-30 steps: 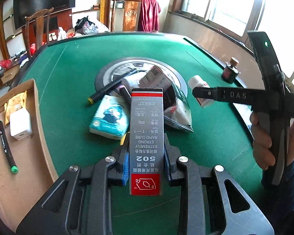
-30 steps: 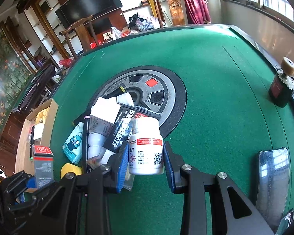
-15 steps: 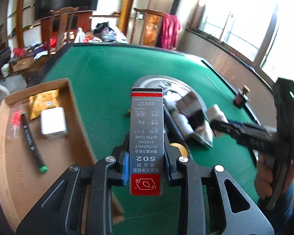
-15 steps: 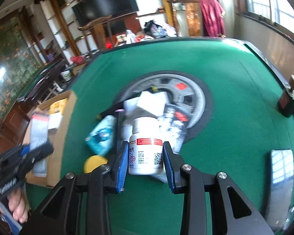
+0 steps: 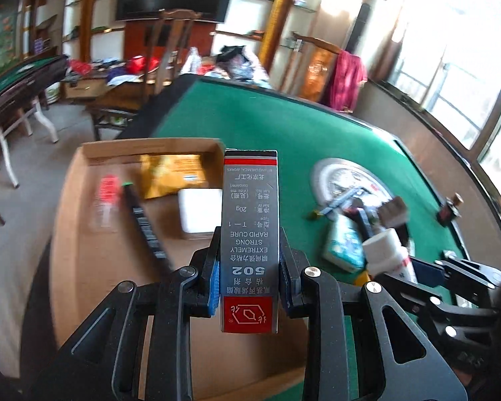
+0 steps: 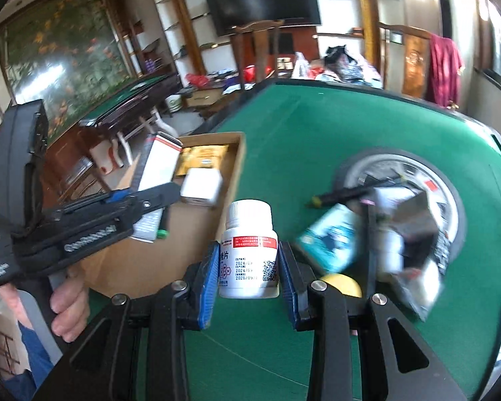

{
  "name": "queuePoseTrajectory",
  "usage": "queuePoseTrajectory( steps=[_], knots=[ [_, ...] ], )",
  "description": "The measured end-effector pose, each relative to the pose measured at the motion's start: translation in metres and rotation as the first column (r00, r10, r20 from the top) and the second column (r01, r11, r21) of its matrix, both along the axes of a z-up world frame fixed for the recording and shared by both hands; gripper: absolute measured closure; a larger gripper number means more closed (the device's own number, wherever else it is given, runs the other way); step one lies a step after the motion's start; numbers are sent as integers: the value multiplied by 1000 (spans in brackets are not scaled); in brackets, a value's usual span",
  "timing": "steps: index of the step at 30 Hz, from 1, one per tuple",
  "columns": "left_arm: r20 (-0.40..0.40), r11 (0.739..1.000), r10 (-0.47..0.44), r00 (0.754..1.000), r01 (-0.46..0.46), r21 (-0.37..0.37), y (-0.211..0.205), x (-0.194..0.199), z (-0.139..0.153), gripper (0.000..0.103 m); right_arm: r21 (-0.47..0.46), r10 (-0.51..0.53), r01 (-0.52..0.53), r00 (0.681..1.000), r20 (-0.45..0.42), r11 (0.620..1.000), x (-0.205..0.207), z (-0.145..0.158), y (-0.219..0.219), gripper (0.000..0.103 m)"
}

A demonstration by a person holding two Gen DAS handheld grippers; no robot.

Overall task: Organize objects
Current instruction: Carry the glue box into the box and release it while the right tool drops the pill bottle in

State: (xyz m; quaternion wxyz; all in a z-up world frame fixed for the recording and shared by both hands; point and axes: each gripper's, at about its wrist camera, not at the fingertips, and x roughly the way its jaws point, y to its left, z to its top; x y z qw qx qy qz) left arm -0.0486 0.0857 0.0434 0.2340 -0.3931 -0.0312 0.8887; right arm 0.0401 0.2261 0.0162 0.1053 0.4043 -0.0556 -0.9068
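My left gripper (image 5: 249, 267) is shut on a grey and red 502 glue box (image 5: 249, 227) and holds it above the open cardboard box (image 5: 83, 220). My right gripper (image 6: 248, 267) is shut on a white pill bottle (image 6: 248, 254) above the green table, just right of the cardboard box (image 6: 232, 180). The left gripper with the glue box (image 6: 158, 163) also shows in the right wrist view, over the box. The pill bottle (image 5: 389, 254) shows in the left wrist view at the right.
The cardboard box holds a yellow packet (image 5: 172, 173), a white block (image 5: 198, 214), a black marker (image 5: 145, 224) and a red-capped item (image 5: 107, 200). A pile with a teal tissue pack (image 6: 330, 237), marker and packets lies on the round centre plate (image 6: 447, 200). A small dark bottle (image 5: 449, 209) stands far right.
Both grippers have swung left with their loads. The left gripper now holds the glue box over the cardboard box; the right gripper has carried the pill bottle from the pile toward the box.
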Motion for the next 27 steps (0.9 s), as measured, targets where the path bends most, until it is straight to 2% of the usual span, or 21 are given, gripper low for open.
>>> queuePoseTrajectory(
  steps=[7,11,16,23,27],
  knots=[
    [73,994,109,991,-108,-29,-41,-22,-14,76,-19,99,-98,993,68,995,-32,-11,-53,68],
    [117,988,151,981,-147,-46,-54,-31,-23,76,0,94,-95,991,94,996,-43,-26,-71,70],
    [156,984,172,973,-161,-77,-56,-35,-33,76,-53,99,-93,987,123,994,-47,-37,-65,70],
    [224,981,170,960,-144,-131,-52,-42,-48,76,-129,81,-67,991,103,989,-41,-33,-43,70],
    [216,982,175,960,-156,-102,-57,-42,-46,75,-126,58,-48,995,77,991,-31,-30,-26,69]
  ],
)
